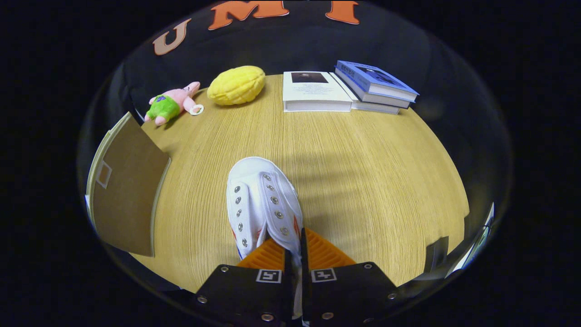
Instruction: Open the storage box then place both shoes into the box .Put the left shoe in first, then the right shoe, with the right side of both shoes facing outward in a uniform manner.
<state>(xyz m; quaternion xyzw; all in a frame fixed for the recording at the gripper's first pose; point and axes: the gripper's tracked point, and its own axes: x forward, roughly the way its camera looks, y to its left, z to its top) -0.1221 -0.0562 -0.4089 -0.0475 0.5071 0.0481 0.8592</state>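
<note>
Between the fingers of the claw (294, 254) a white canvas shoe (263, 200) was pinched by its rear part, toe pointing ahead over the wooden table (363, 163). Beside it, the storage box's brown flap (127, 190) was seen swung open, so the opening step was judged done. Which shoe this was could not be told; no shoe was seen placed in the box yet.
</note>
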